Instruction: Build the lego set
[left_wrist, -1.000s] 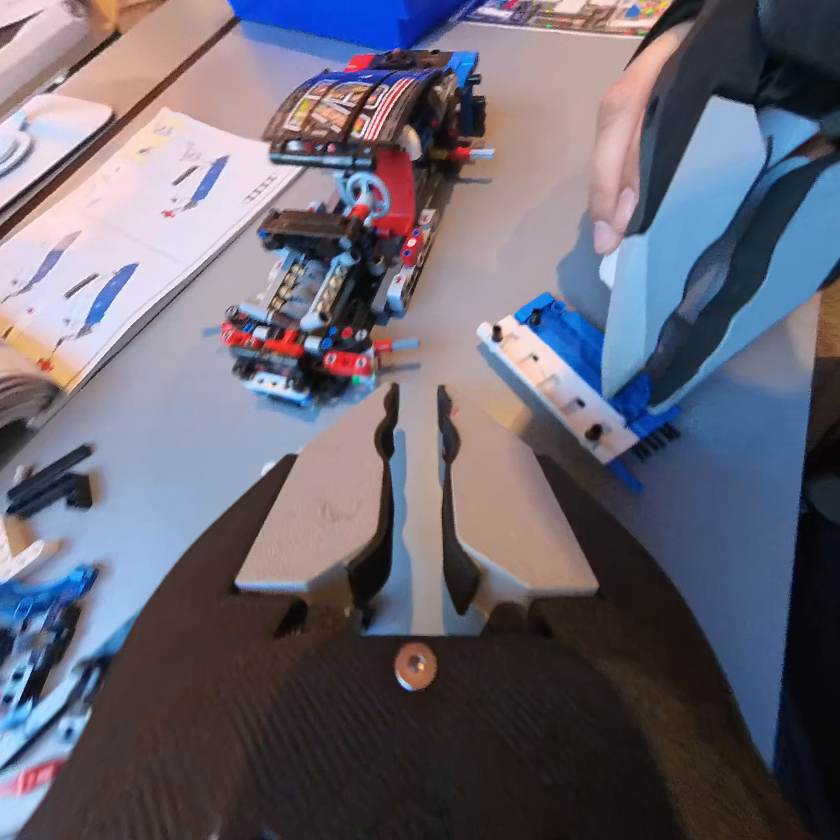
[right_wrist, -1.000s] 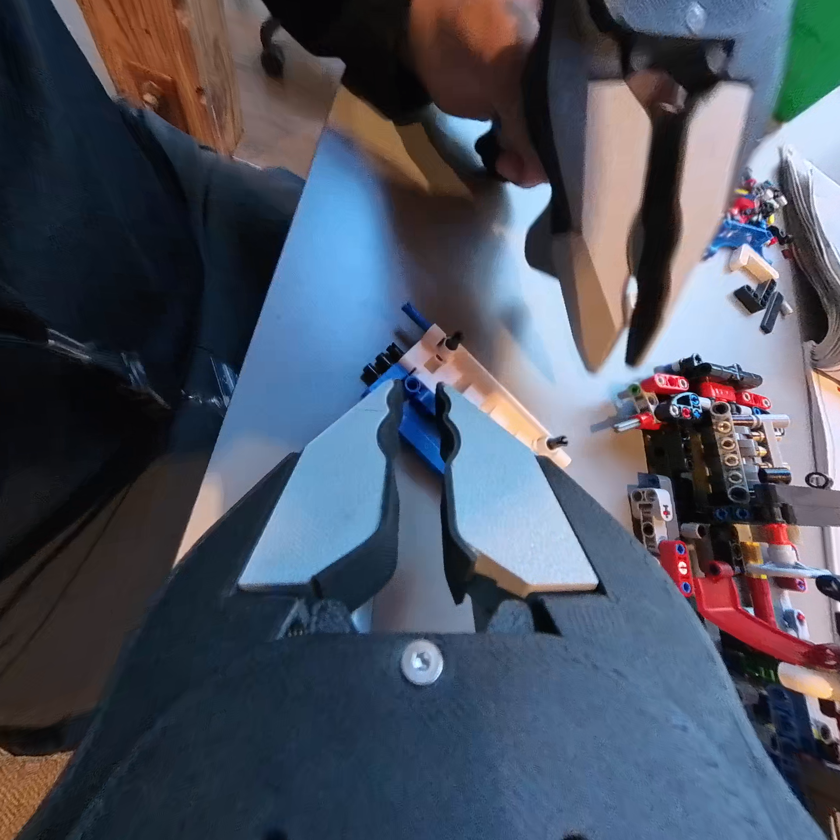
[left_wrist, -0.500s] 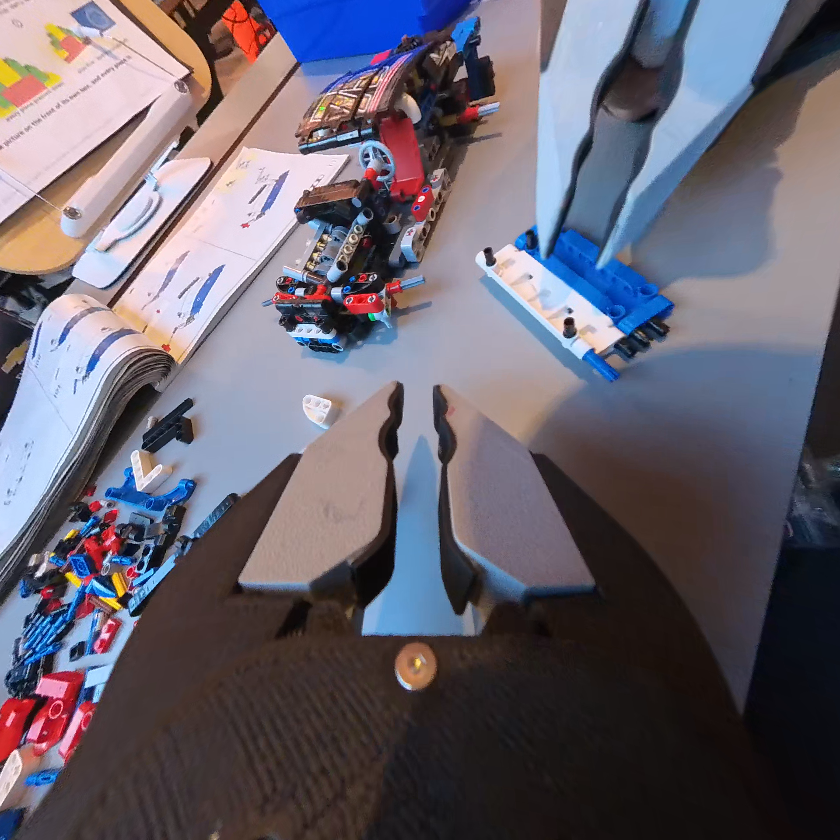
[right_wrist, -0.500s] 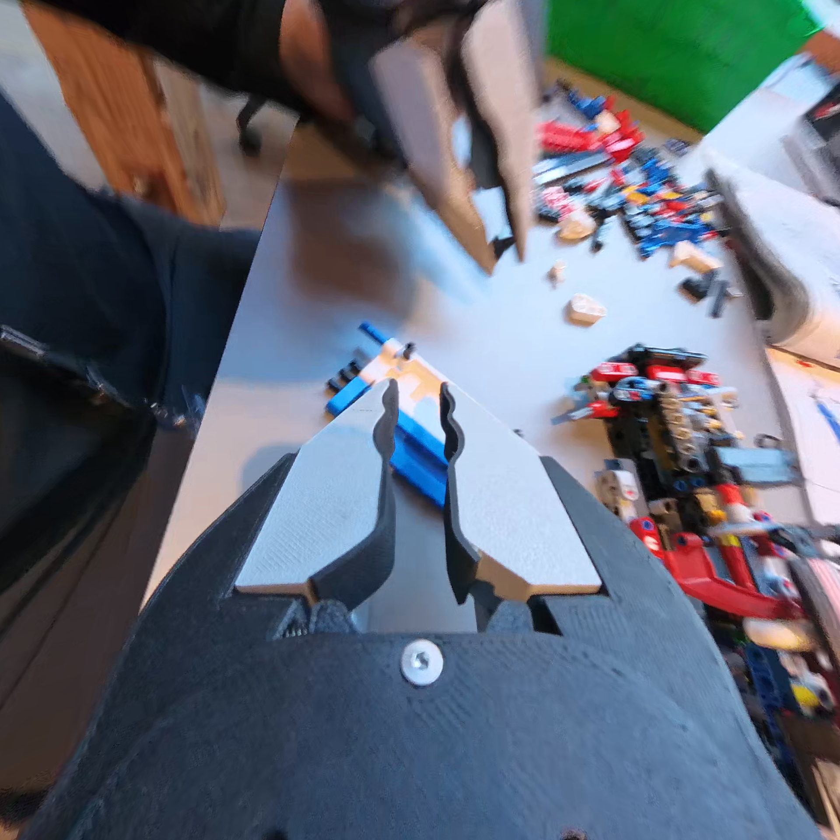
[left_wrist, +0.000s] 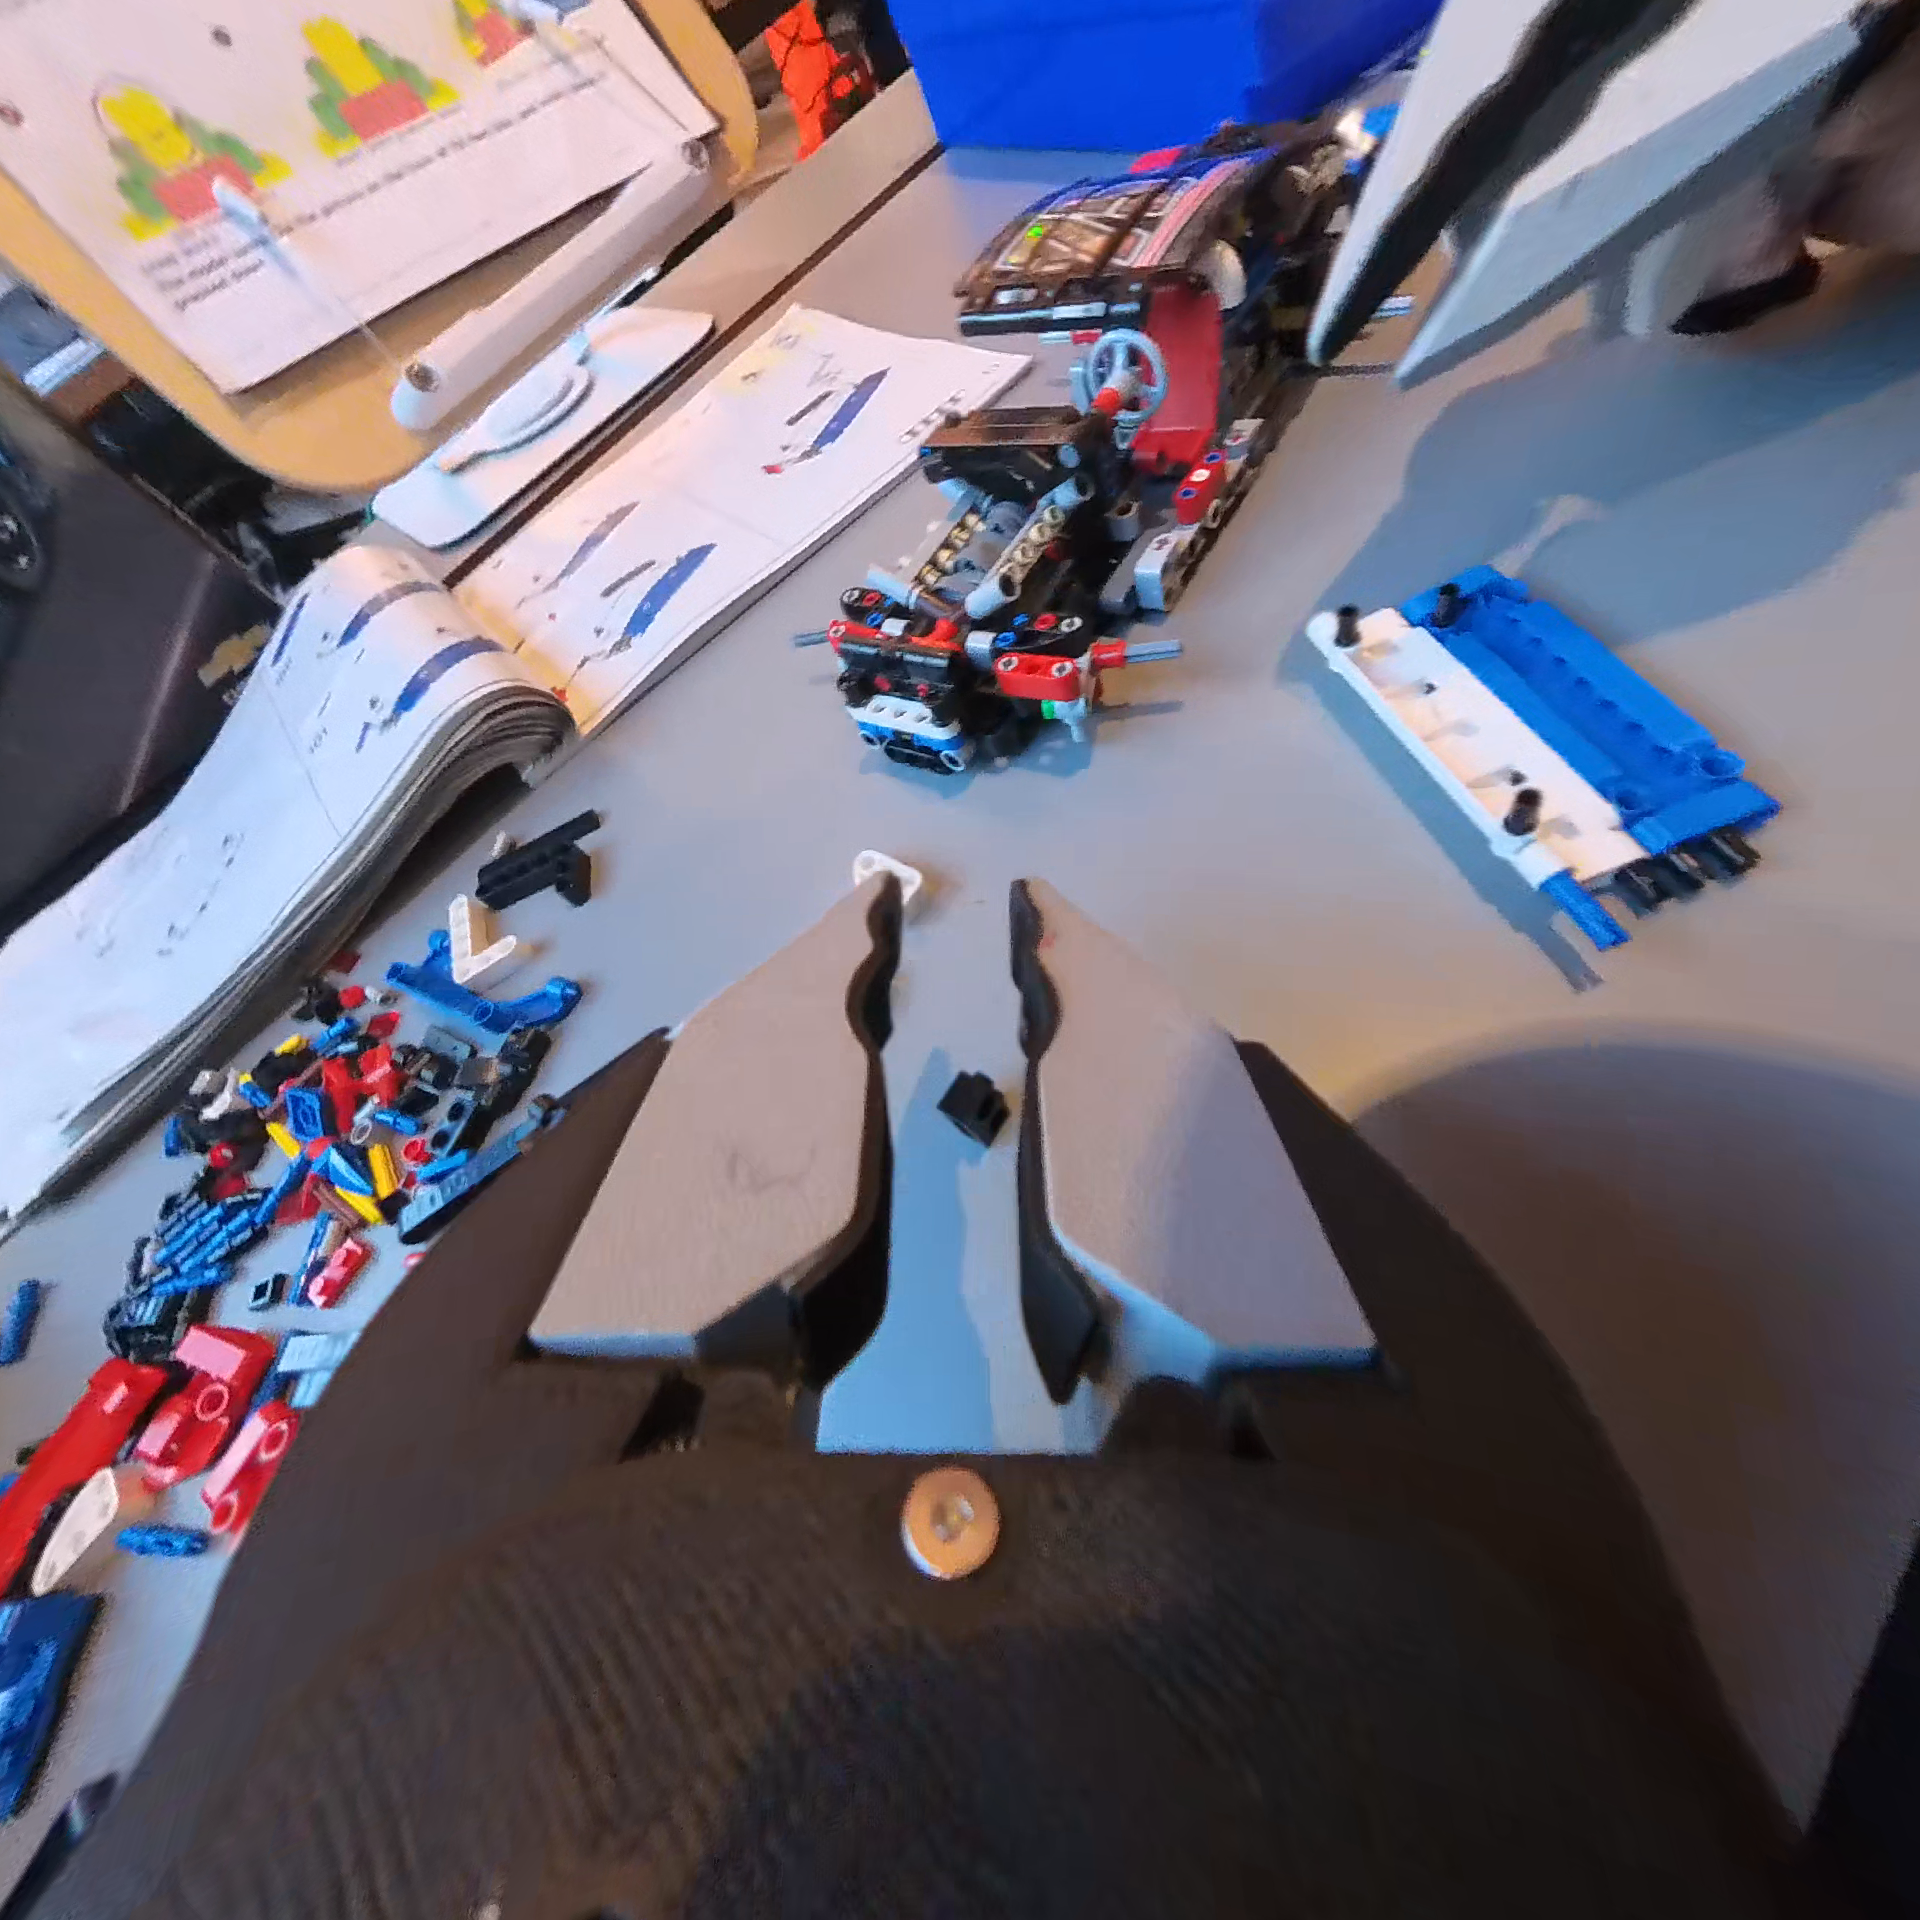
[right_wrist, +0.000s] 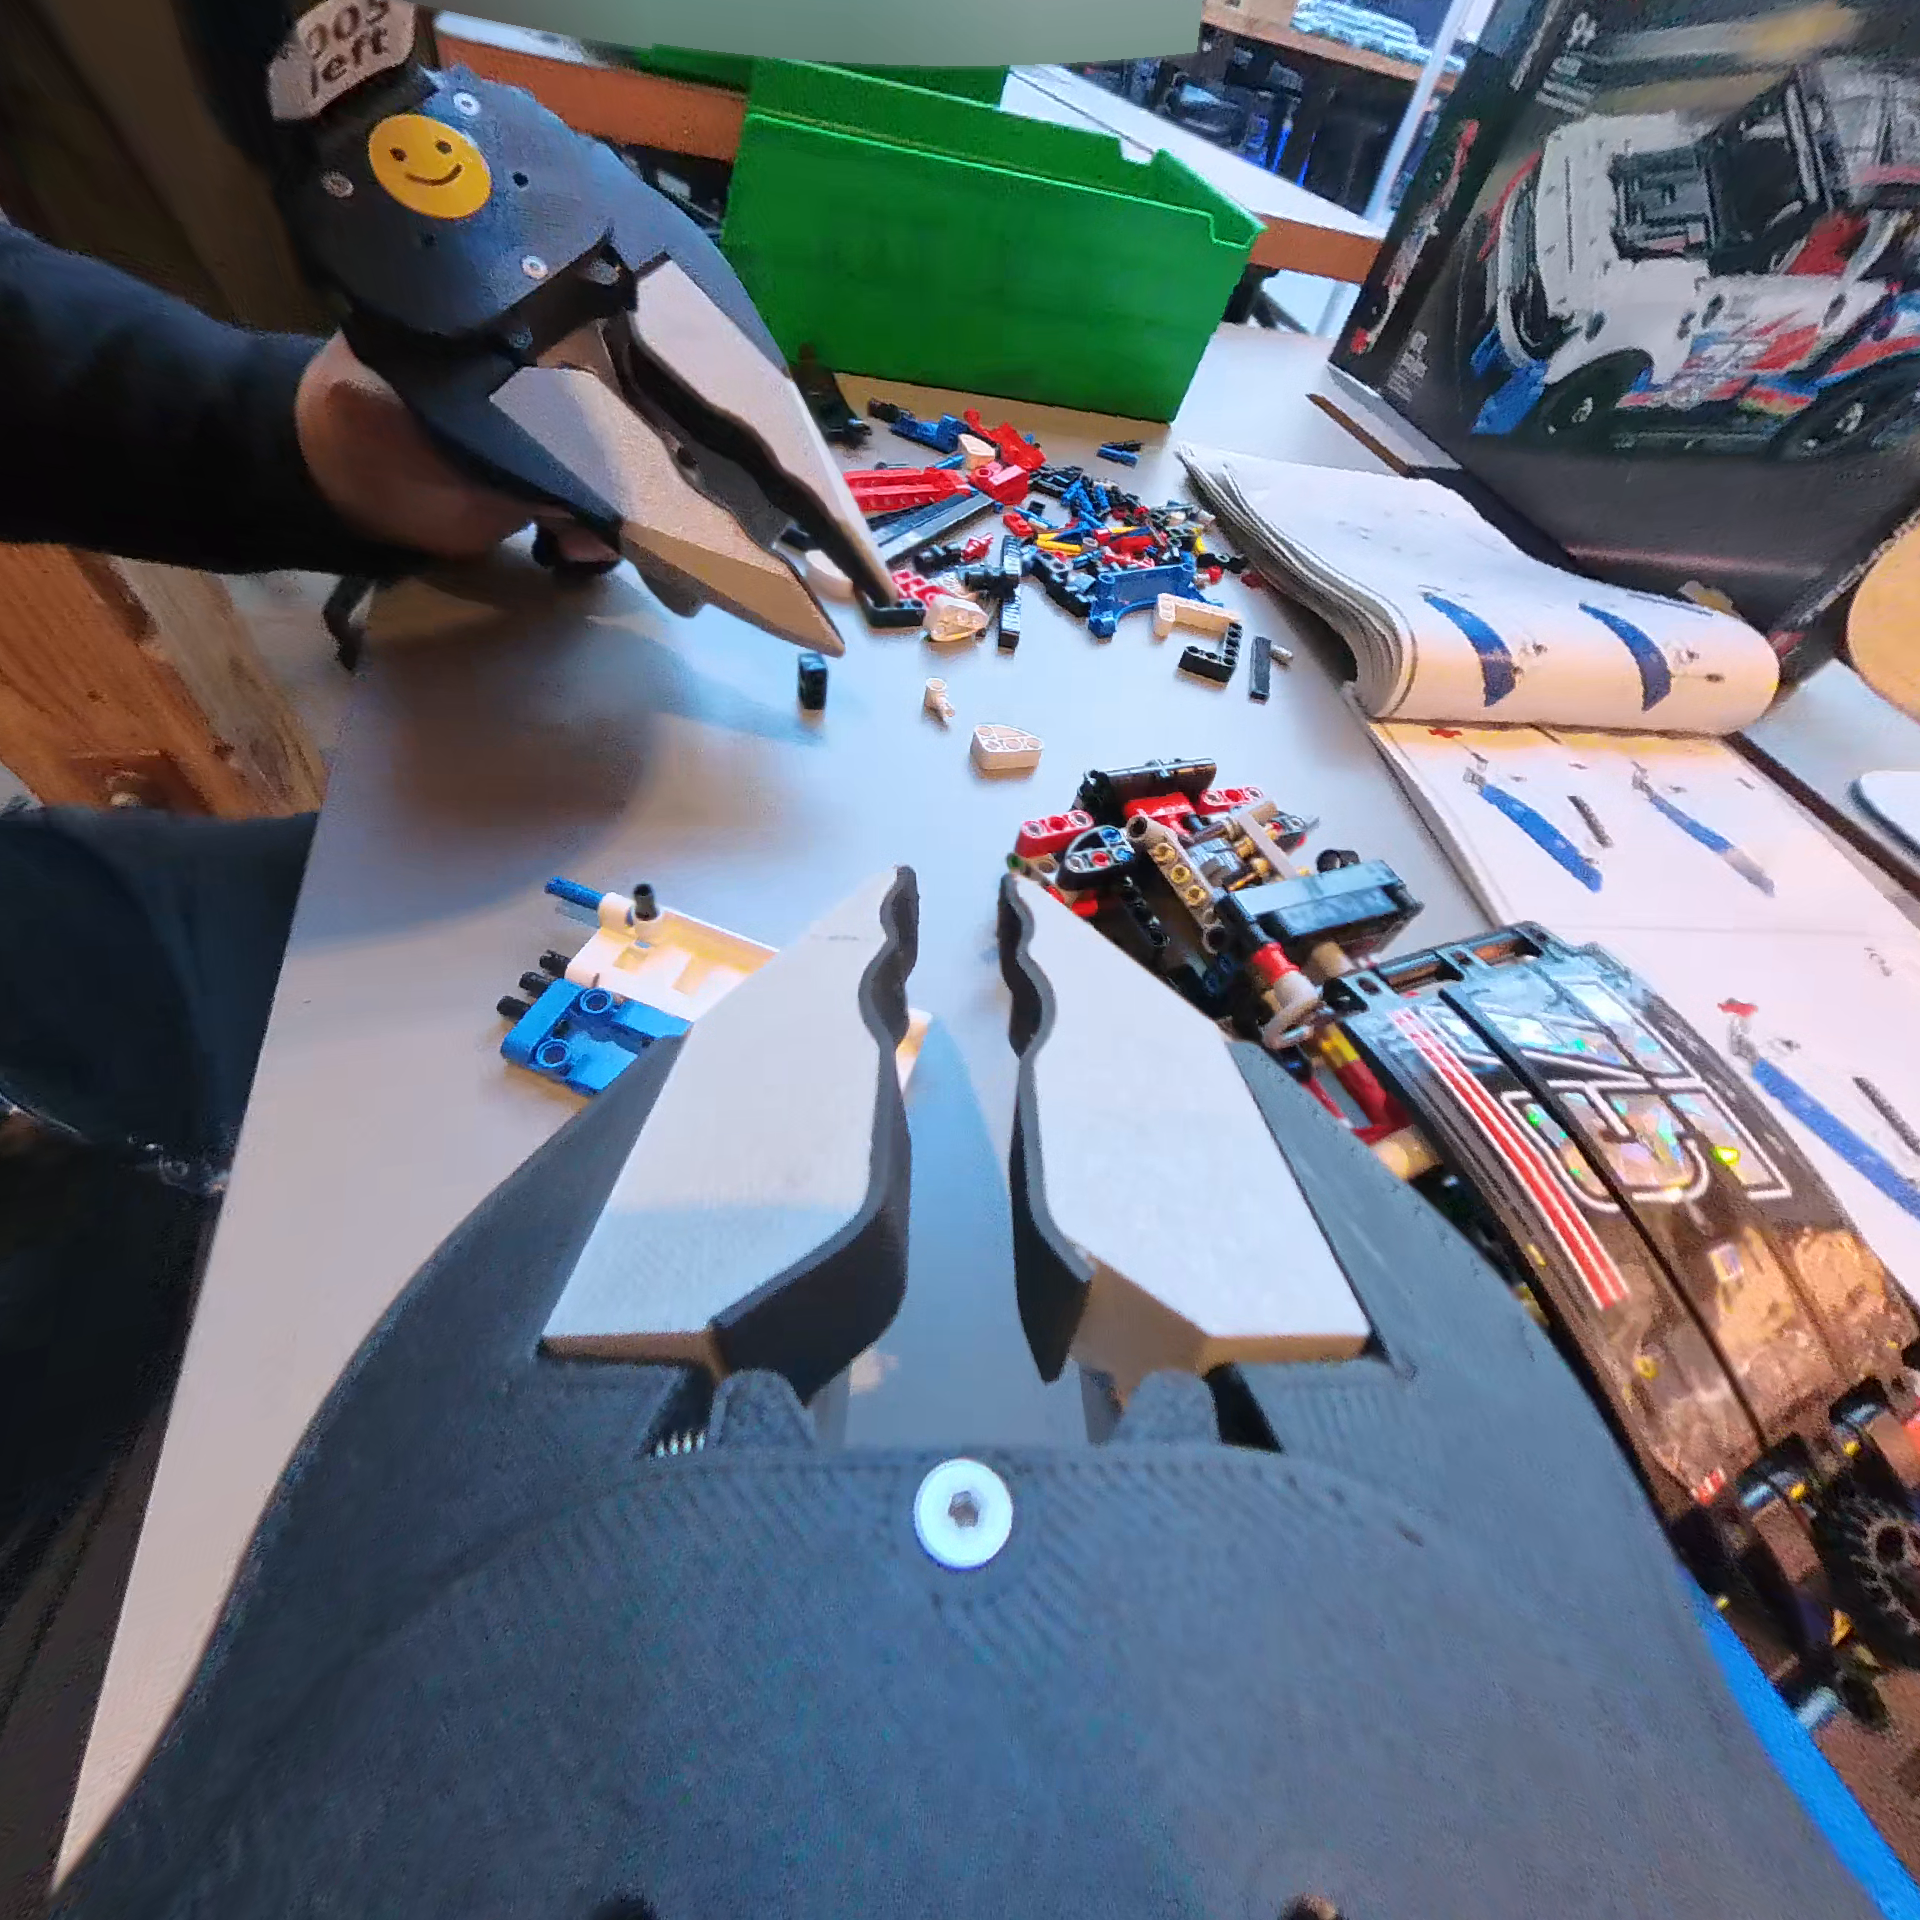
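My left gripper (left_wrist: 956, 904) is open and empty, low over the grey table (left_wrist: 1195, 935). A small black piece (left_wrist: 971, 1107) lies on the table in the gap between its fingers; in the right wrist view this piece (right_wrist: 812, 681) sits just under the left gripper (right_wrist: 862, 629). My right gripper (right_wrist: 956, 894) is open and empty, above the table between the blue-and-white panel (right_wrist: 613, 997) and the partly built car (right_wrist: 1299, 935). The panel (left_wrist: 1538, 727) lies flat, with nothing holding it. The car (left_wrist: 1060, 540) stands mid-table, and the right gripper (left_wrist: 1361, 364) hovers beside its rear.
A pile of loose pieces (left_wrist: 312, 1143) lies to the left of my left gripper. A small white piece (left_wrist: 888, 871) lies at its left fingertip. The open instruction booklet (left_wrist: 520, 644) lies beyond the pile. A green bin (right_wrist: 966, 239) and the set's box (right_wrist: 1662, 260) stand at the table's far side. Left tips to right tips: about 12 cm.
My right gripper lifted off the blue-and-white panel and swung toward the car. My left gripper pulled back toward the loose pieces and now sits over the small black piece.
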